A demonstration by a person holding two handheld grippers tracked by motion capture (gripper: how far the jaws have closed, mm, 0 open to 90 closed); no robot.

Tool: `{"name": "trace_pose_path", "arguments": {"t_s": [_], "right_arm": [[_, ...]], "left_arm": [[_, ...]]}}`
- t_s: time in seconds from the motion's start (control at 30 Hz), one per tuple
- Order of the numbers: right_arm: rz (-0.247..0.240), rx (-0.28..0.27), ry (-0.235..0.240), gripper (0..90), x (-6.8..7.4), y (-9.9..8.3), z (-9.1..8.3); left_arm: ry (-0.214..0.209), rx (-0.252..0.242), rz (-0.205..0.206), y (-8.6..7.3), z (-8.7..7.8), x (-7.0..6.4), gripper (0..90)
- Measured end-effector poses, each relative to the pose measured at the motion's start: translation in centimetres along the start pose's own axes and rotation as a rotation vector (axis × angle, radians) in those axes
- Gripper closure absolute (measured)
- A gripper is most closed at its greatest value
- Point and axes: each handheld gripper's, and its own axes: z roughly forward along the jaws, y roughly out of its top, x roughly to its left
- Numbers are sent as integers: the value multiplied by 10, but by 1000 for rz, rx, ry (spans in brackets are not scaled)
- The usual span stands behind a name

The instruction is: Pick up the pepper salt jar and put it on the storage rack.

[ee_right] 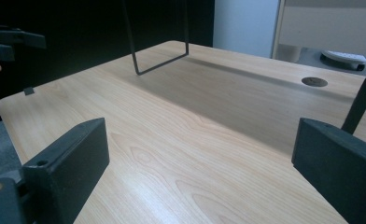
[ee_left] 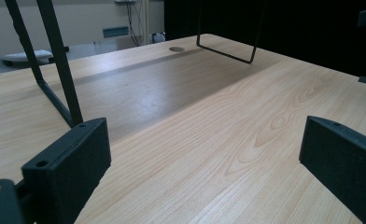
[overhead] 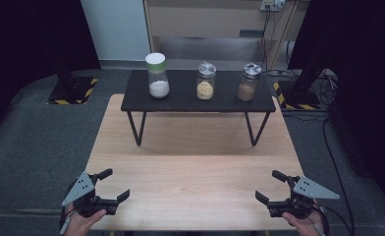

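Three jars stand in a row on a low black stand (overhead: 180,103) at the far half of the wooden table (overhead: 195,167). The left jar (overhead: 157,76) has a white lid and holds white powder. The middle jar (overhead: 205,81) holds something yellow, and the right jar (overhead: 249,82) something brown; both have metal lids. My left gripper (overhead: 114,184) is at the near left corner of the table, open and empty. My right gripper (overhead: 270,187) is at the near right corner, also open and empty. Bare wood lies between the left gripper's (ee_left: 204,154) jaws and between the right gripper's (ee_right: 200,154) jaws.
The stand's thin black wire legs (ee_left: 55,60) (ee_right: 158,37) rise from the table ahead of both grippers. A round cable hole (ee_right: 314,81) sits in the tabletop under the stand. Dark floor surrounds the table, with cables (overhead: 333,147) at the right.
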Motion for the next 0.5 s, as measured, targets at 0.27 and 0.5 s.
{"name": "trace_pose_path", "arguments": {"t_s": [0.27,0.5], "right_arm": [[-9,30,30,48,-3,-2,6],[-16,36,33,50,-4,-4,9]], "left_arm": [[-6,-1,4,0,1,0,12],[-6,-5,4,0,0,0,13]]}}
